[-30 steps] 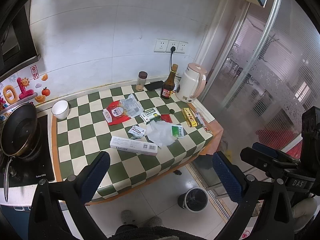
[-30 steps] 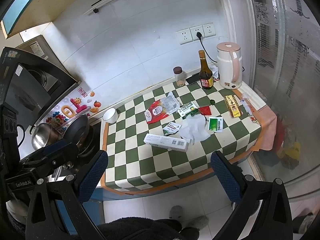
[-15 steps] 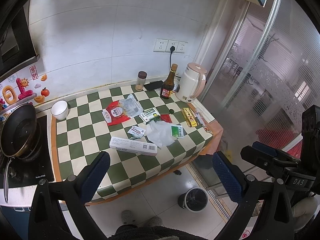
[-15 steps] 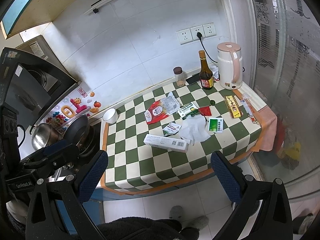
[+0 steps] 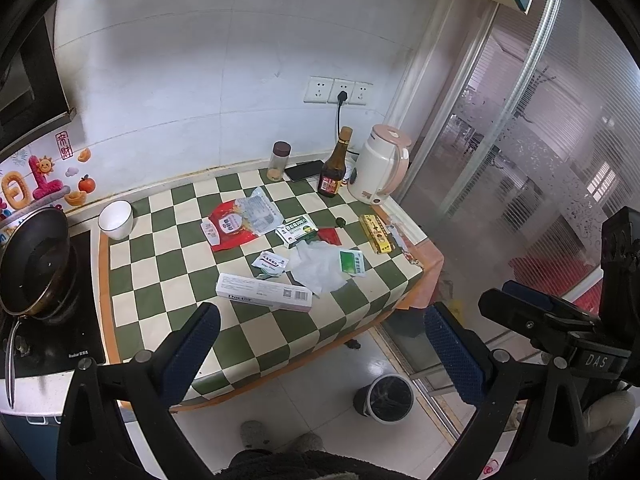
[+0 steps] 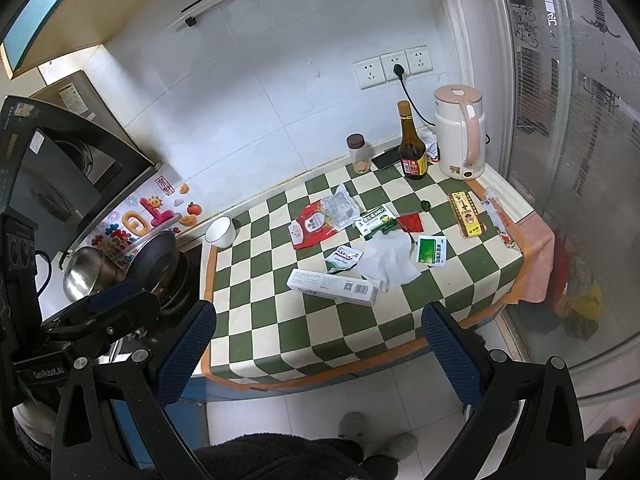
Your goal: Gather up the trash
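Note:
Trash lies on the green-and-cream checked table (image 5: 168, 280) (image 6: 280, 336): a long white box (image 5: 264, 293) (image 6: 332, 287), a crumpled tissue (image 5: 318, 268) (image 6: 390, 258), a red snack bag (image 5: 234, 226) (image 6: 318, 222), a small sachet (image 5: 270, 263) (image 6: 343, 257), a green-and-white box (image 5: 298, 231) (image 6: 376, 220), a green packet (image 5: 352, 263) (image 6: 431, 250) and a yellow box (image 5: 375, 233) (image 6: 466, 214). A dark bin (image 5: 384, 398) stands on the floor below the table's right end. My left gripper (image 5: 320, 344) and right gripper (image 6: 318, 350) are both open and empty, held back from the table's front edge.
A pink-and-white kettle (image 5: 380, 170) (image 6: 460, 132), a dark bottle (image 5: 334, 170) (image 6: 410, 144), a jar (image 5: 279, 161) (image 6: 357, 153) and a phone (image 5: 306, 170) stand at the back. A white bowl (image 5: 116, 220) (image 6: 221, 231) and a pan (image 5: 34, 260) (image 6: 156, 260) are left. A glass door (image 5: 520, 160) is right.
Both views have shifted very slightly; the table sits a touch lower in frame. Nothing on the table has moved and both grippers stay open.

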A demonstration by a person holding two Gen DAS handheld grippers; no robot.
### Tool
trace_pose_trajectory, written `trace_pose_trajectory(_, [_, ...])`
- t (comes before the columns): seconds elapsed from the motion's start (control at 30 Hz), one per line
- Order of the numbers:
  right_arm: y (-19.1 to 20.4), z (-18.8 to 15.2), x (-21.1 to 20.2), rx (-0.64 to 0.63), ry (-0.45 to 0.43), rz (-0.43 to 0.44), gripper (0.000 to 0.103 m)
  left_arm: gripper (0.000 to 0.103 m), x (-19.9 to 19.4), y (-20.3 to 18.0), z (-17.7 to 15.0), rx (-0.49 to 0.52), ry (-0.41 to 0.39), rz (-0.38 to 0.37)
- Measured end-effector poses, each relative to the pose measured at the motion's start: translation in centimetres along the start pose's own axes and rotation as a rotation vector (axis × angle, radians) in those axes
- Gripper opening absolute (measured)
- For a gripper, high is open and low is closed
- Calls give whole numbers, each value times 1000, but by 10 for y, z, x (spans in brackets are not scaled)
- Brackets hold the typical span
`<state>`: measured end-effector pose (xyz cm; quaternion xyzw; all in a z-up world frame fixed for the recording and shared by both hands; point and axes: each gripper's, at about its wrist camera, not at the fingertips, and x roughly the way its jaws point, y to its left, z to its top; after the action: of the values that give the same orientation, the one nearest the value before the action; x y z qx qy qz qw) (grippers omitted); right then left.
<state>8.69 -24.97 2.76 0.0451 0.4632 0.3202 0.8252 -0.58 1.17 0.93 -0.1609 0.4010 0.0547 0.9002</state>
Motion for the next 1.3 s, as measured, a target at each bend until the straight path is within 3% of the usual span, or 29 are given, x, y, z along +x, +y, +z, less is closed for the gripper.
trace_pose_trajectory(0.23, [1,-2,2,9,0,-6,103,103,6,7,3,7,10,-14])
trace_pose_trajectory(0.3, [0,6,13,29,1,-22,103,103,11,10,6,8,6,12])
trace_pose_trajectory(0.37, [-3,9,20,52,-3,-46,103,103,20,15,9,14,-14,97])
trace_pose_trajectory(0.43, [-9,9,33,92,-11,-122,103,103,41,23,15,31,-26,230])
trace_pose_trajectory(0.53, [-26,10,62,151,-17,-228,103,103,82,40,21,46,-8,366])
trace_pose_trajectory(0.67, [-55,13,99,231,-18,-322,103,103,156,72,24,-17,115,440])
trace_pose_trajectory(0.73, [-92,18,140,295,3,-413,103,103,192,88,20,-81,202,441])
trace_pose_trajectory(0.9, [-136,28,192,327,52,-481,103,103,275,115,3,-283,405,452])
trace_pose_trajectory(1.0, [-187,43,256,319,139,-505,103,103,324,134,-19,-506,540,400])
trace_pose_trajectory(1.07, [-198,46,270,316,162,-500,103,103,347,141,-31,-647,600,355])
trace_pose_trajectory(1.17, [-241,62,329,257,270,-468,103,103,373,146,-51,-881,626,293])
trace_pose_trajectory(1.3, [-278,77,377,186,347,-415,103,98,390,136,-62,-1058,577,272])
